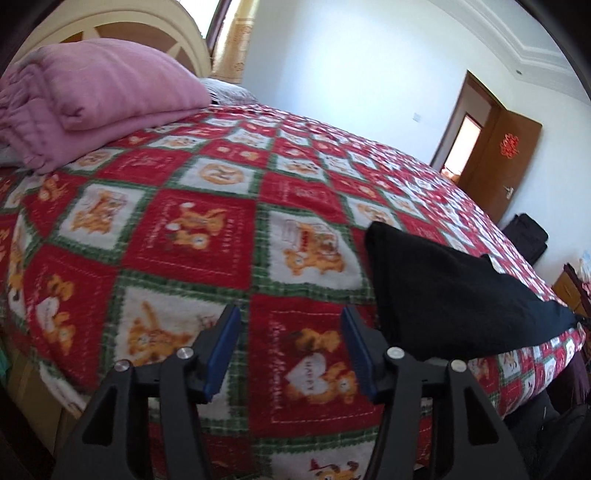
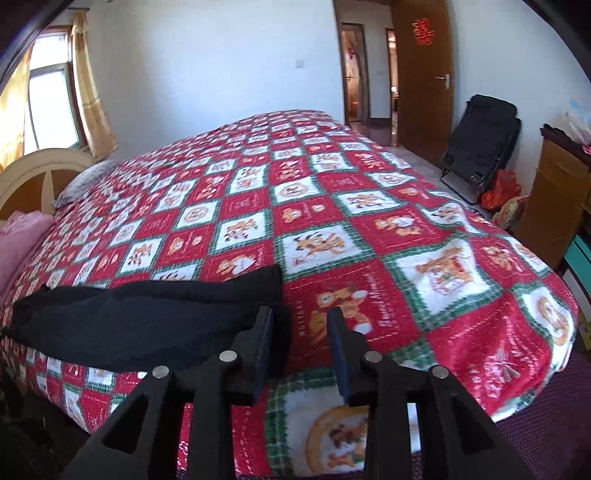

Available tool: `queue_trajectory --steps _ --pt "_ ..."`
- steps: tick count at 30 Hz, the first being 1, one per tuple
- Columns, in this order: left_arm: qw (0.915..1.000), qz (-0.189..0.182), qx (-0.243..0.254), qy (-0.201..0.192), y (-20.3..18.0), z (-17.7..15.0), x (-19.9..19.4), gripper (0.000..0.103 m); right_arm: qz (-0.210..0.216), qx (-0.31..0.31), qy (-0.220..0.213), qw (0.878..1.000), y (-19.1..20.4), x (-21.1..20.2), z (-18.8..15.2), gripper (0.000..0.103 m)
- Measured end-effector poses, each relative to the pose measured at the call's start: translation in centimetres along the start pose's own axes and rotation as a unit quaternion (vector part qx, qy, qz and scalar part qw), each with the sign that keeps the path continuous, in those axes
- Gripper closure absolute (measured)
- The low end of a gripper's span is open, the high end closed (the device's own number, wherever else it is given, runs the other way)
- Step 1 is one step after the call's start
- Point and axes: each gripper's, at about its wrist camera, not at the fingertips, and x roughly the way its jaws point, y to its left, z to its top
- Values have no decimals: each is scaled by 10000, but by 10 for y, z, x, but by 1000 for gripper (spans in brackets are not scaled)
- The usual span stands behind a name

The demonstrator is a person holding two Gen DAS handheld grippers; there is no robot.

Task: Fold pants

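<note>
Black pants, folded into a flat wedge, lie on the bed near its front edge: at right of centre in your left wrist view, at lower left in your right wrist view. Your left gripper sits at the bottom of its frame with jaws parted; only the red, white and green bear-print blanket shows between the blue pads, and the pants lie just to the right of the right-hand finger, apart from the pad faces. Your right gripper also has its jaws apart, more narrowly; nothing is between them but blanket. Its left-hand finger overlaps the pants' right end in the picture; contact cannot be told. Neither gripper grasps anything. Folded pink bedding rests at upper left of the left view, before a cream headboard. Brown door stands at upper right of the right view, with a black folded chair leaning on the wall beside it.
</note>
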Motion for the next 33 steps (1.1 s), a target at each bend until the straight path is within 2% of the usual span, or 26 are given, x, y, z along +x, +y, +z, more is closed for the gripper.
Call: queue_trajectory --steps 4,7,10,12,14,18,21,25,30,33 --pt "9997 105 41 -213 -10 5 -6 44 -310 252 -255 9989 -8 -16 9 68" --pt "9989 -66 185 -416 -33 15 -10 44 -383 222 -428 9981 6 -28 23 68" --pt "9971 -328 432 -535 -62 24 -10 43 -9 -98 -537 9985 48 -36 43 68" --pt "9958 -534 553 -488 -83 27 -5 37 327 -331 -453 9979 82 -34 54 68" --pt "9946 -668 676 -414 -101 27 3 37 744 -649 -287 9947 122 -28 62 68" --pt "9935 -657 880 -288 -125 21 22 37 1809 -1192 163 9761 204 2 70 68" --pt "9942 -450 949 -222 -133 15 33 36 2481 -1425 636 9561 264 36 70 68" --pt "9942 -176 1060 -38 -134 4 48 31 3330 -1396 1298 9235 347 88 57 68" --pt "9888 120 1477 -201 -142 -4 50 28 3760 -1371 1787 8988 433 144 37 68" --pt "9870 157 1573 -295 -146 -5 43 27 3732 -1306 2095 8943 463 177 25 68"
